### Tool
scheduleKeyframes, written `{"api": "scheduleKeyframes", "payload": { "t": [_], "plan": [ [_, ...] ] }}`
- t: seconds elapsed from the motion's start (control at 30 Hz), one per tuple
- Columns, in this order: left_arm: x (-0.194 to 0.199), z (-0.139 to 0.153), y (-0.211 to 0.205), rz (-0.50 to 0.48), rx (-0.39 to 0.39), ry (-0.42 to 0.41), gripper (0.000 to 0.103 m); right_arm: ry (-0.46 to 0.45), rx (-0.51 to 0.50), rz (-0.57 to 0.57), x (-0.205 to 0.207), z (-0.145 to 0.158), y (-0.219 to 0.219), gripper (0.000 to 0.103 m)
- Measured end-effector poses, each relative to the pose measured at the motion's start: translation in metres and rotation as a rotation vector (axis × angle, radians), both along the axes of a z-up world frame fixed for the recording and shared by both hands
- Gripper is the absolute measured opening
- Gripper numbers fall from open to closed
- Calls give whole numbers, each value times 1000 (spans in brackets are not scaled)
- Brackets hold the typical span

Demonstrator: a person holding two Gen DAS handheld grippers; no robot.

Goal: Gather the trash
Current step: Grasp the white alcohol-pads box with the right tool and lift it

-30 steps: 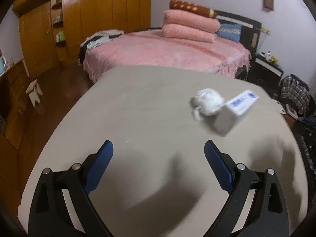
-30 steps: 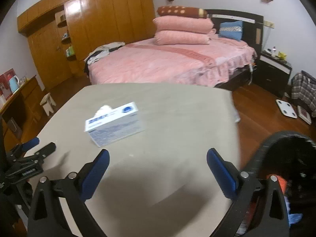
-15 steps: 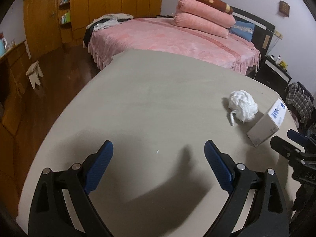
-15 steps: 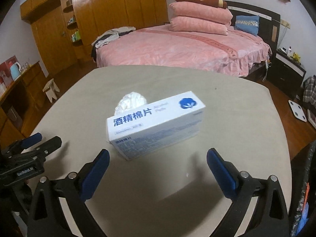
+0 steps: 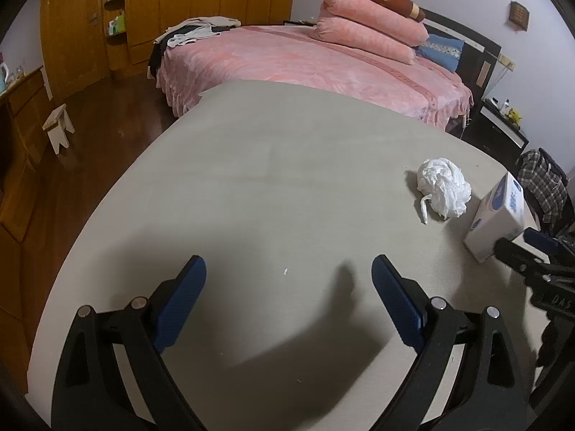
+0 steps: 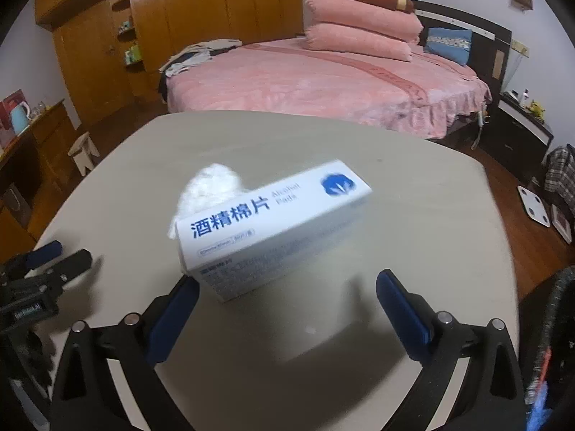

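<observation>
Two pieces of trash lie on your desk: one white alcohol-pad box and one crumpled white tissue just beside it. Your right gripper has its fingers spread wide, the box right in front of them. Your left gripper hovers with fingers wide, holding nothing.

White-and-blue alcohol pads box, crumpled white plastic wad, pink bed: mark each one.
White-and-blue alcohol pads box [image 6: 273, 226], right wrist view, on its printed top face.
Crumpled white plastic wad [image 5: 444, 187], left wrist view, on its middle.
Pink bed [image 6: 323, 82], right wrist view, on its cover.
</observation>
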State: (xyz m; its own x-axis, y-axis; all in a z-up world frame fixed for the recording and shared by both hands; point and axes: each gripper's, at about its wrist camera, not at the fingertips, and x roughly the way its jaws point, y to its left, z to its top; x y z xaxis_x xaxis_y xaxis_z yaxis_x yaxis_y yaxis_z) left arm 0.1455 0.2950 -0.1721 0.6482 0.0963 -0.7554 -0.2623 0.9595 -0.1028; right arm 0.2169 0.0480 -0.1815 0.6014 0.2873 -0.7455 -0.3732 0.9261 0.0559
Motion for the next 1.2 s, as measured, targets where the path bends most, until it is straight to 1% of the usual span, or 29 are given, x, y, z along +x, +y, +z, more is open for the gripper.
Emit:
{"api": "scheduleKeyframes", "payload": {
  "t": [0.2,0.27,0.33,0.4,0.5,0.57,0.7,0.8,0.87,0.97,1.03,1.1,1.2],
  "plan": [
    [3,0,-2,-10,13,8,91,-21,-68,-40,9,5,-32,97],
    [3,0,-3,-11,14,5,91,-29,-75,-55,10,8,-40,97],
    [3,1,-3,-9,11,0,91,-25,-61,-55,9,10,-45,97],
    [4,2,-4,-7,9,-8,91,-17,-9,-38,4,14,-44,97],
    [4,2,-6,-6,17,-14,91,-16,41,-21,0,16,-36,97],
    [4,2,-6,-4,20,-12,91,-14,48,-22,4,14,-26,97],
    [4,2,-4,2,12,-9,91,-24,24,-69,17,3,-8,96],
    [5,0,-3,6,1,1,91,-16,-7,-79,23,-7,-2,92],
    [6,-1,0,9,-9,4,91,-2,-8,-73,24,-8,-7,81],
    [7,-1,0,11,-15,7,91,-15,-47,-76,21,-8,-19,80],
    [8,-1,-3,6,-5,12,91,-27,-62,-83,20,-6,-30,80],
    [8,0,-7,0,6,8,91,-36,-56,-89,20,-4,-39,80],
    [10,2,-13,-8,14,0,91,-18,-16,-97,23,-4,-45,80]
  ]
}}
